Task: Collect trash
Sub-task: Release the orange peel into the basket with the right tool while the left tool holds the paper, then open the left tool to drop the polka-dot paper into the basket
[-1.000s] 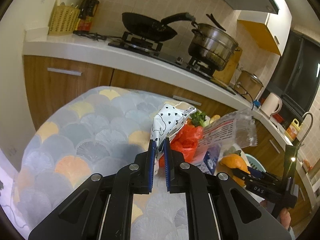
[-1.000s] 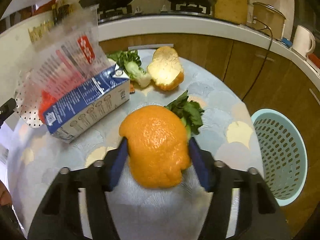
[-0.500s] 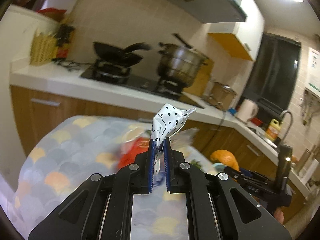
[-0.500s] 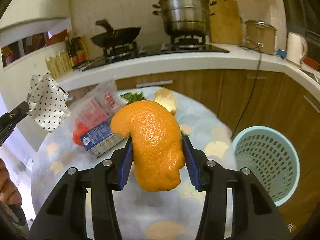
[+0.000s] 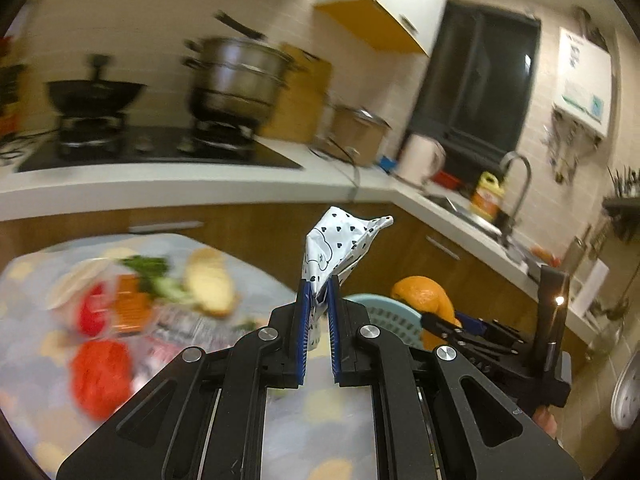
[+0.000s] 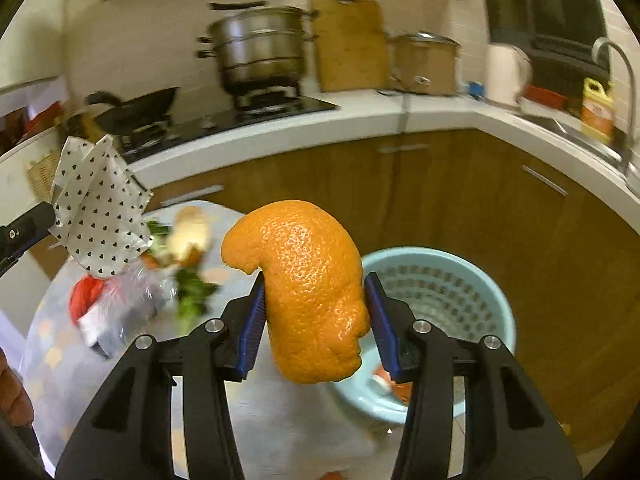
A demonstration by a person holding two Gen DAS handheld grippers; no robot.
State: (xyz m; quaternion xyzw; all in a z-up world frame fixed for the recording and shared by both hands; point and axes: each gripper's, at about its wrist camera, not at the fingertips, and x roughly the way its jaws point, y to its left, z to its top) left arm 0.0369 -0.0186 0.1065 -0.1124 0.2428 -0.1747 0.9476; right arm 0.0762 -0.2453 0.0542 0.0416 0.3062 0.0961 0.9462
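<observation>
Basket on floor right of table; scraps on table; pot on stove behind.

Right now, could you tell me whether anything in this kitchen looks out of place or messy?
Yes: rubbish is strewn over the round table: vegetable greens, a pale orange peel, red scraps and a clear wrapper. The blue basket beside the table already holds some scraps.

A table in a scallop-patterned cloth carries greens, red plastic, peel and a clear wrapper.

Both wrist views face the stove (shared), angled downward.
</observation>
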